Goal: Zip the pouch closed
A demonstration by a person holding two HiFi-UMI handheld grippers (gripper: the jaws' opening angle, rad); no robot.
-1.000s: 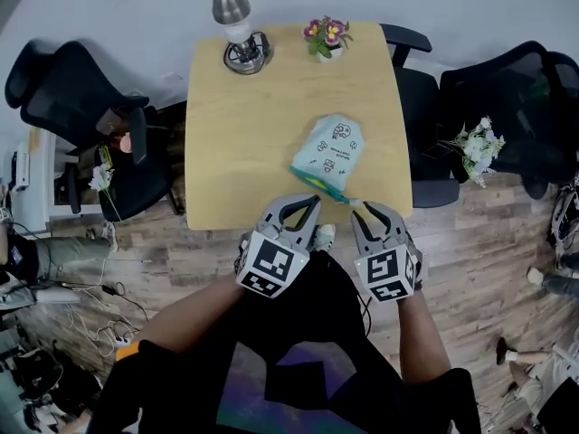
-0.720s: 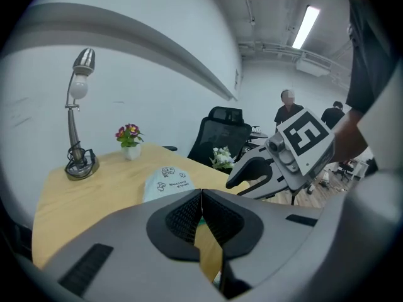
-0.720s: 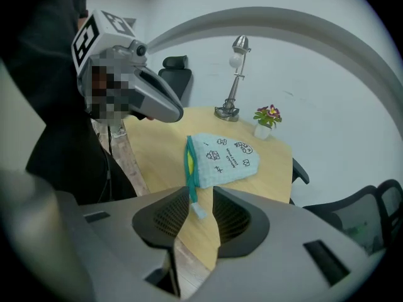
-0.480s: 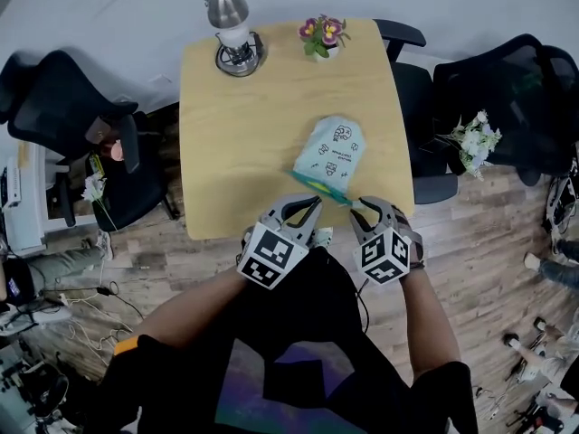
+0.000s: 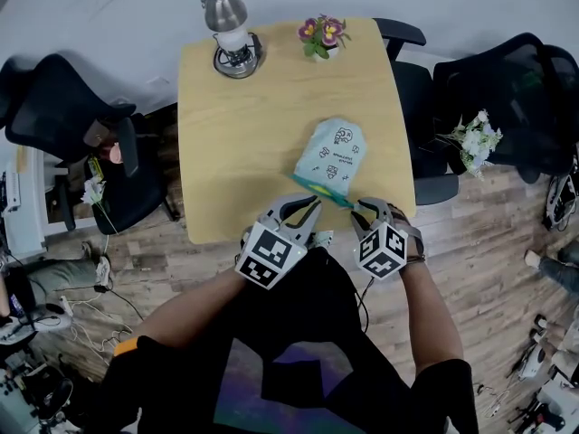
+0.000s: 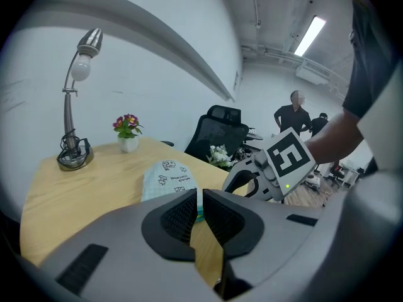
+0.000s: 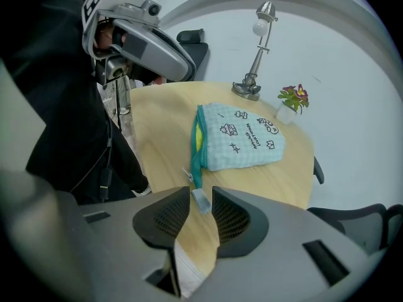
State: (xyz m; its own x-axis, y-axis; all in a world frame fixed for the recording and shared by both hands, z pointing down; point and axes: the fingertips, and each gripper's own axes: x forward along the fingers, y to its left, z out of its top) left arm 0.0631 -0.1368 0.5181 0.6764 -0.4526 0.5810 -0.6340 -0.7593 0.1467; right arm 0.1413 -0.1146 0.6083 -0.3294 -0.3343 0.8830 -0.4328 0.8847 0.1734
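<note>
Now, pouch (image 5: 331, 156): pale blue checked, lying flat on the wooden table (image 5: 235, 134), right of centre and towards the near edge.
Mouth: the teal zipper edge (image 7: 197, 146) faces the person; a strip of yellow lining shows along it, so it is not zipped.
Pull tab (image 7: 200, 200): grey, trailing off the near end of the zipper edge onto the wood.
Left gripper (image 5: 314, 205): jaws pressed together at the pouch's near-left end. A sliver of teal shows in the slit, but I cannot tell whether it is pinched.
Right gripper (image 5: 365, 208): jaws spread and have just been closing a little. The pull tab stands between them, clear of both pads.
Far edge: desk lamp (image 5: 231, 30) and small flower pot (image 5: 326, 36), well apart from the pouch.
</note>
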